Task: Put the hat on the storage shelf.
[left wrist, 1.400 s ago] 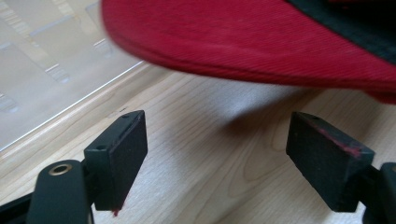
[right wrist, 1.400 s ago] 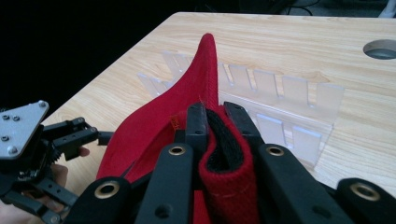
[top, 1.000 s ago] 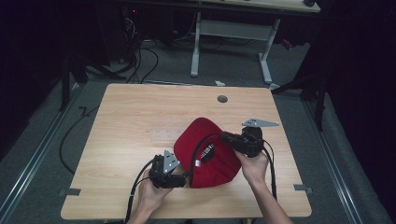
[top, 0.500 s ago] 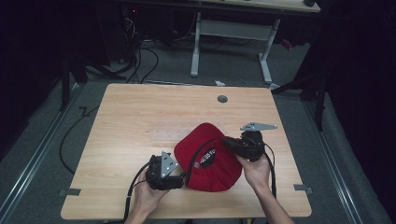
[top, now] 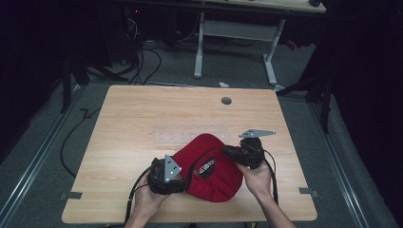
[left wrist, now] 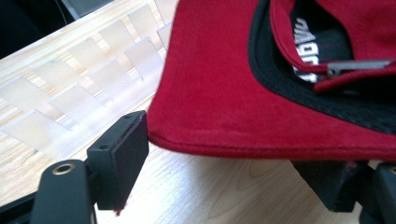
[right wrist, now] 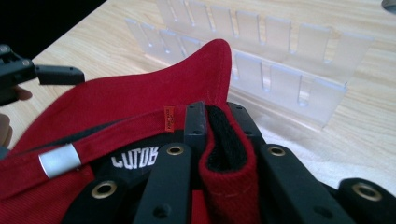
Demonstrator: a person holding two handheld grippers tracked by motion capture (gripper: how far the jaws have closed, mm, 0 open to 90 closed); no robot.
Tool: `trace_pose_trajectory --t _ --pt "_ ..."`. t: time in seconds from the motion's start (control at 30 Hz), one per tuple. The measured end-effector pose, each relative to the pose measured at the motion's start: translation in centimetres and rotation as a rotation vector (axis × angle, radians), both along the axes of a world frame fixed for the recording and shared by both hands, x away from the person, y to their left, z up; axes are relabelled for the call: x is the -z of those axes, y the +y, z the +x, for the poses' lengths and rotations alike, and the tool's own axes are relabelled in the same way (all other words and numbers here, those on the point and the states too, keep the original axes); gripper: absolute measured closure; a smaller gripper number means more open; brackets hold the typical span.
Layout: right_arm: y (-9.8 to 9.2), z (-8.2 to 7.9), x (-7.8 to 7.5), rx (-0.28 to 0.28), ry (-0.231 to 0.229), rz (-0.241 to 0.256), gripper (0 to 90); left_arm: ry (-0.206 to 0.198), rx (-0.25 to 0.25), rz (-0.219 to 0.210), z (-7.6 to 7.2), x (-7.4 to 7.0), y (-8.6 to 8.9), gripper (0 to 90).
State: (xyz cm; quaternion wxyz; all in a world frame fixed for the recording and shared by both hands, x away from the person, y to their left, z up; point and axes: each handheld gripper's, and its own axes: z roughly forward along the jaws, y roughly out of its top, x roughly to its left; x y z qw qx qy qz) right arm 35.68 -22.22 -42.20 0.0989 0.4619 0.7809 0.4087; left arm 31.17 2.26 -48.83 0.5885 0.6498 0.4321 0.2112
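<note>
A red cap point(top: 214, 183) with a black inner band lies on the wooden table point(top: 142, 114), near its front edge. My right gripper point(top: 227, 152) is shut on the cap's rim, and in the right gripper view red and black fabric is pinched between the jaws of the right gripper point(right wrist: 217, 114). My left gripper point(top: 184, 175) is at the cap's left side. In the left gripper view its jaws stand wide open, and the edge of the cap's point(left wrist: 224, 84) red brim lies across the gap of the left gripper point(left wrist: 224, 161). Through the cap's point(right wrist: 140, 100) opening a white-lettered label shows.
A clear slotted plastic rack point(top: 183, 135) lies flat on the table just behind the cap, seen close in the left gripper view point(left wrist: 88, 88) and the right gripper view point(right wrist: 280, 65). A round grey grommet point(top: 226, 100) sits near the far edge. Cables trail off the table's front.
The cap has come down flatter and closer to the table's front edge. The right gripper moved slightly right and toward the person with it; the left gripper stayed about where it was.
</note>
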Motion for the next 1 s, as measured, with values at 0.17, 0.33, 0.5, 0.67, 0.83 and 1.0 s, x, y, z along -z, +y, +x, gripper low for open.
trace_pose_trajectory --t 0.17,0.33,0.5,0.67,0.83,1.0 --pt "0.0 0.0 0.5 -0.003 0.019 0.01 80.1 0.011 -0.007 0.014 0.0 0.2 0.0 24.8" --pt "0.2 0.0 0.8 -0.017 0.048 0.025 79.9 0.005 -0.022 0.047 0.0 0.2 0.0 28.4" --pt "0.4 -0.2 0.9 -0.024 0.061 0.029 79.7 0.011 -0.023 0.07 0.1 0.2 0.1 30.1" --pt "0.1 -0.2 1.2 -0.025 0.085 0.035 79.7 -0.013 -0.011 0.115 -0.1 0.3 -0.3 31.5" --pt "-0.2 -0.1 1.4 -0.022 0.101 0.05 79.7 -0.04 0.014 0.147 -0.5 0.5 -0.8 36.8" --pt "-0.3 0.2 1.6 -0.023 0.126 0.068 79.7 -0.047 0.023 0.163 -0.5 0.6 -0.9 39.4"
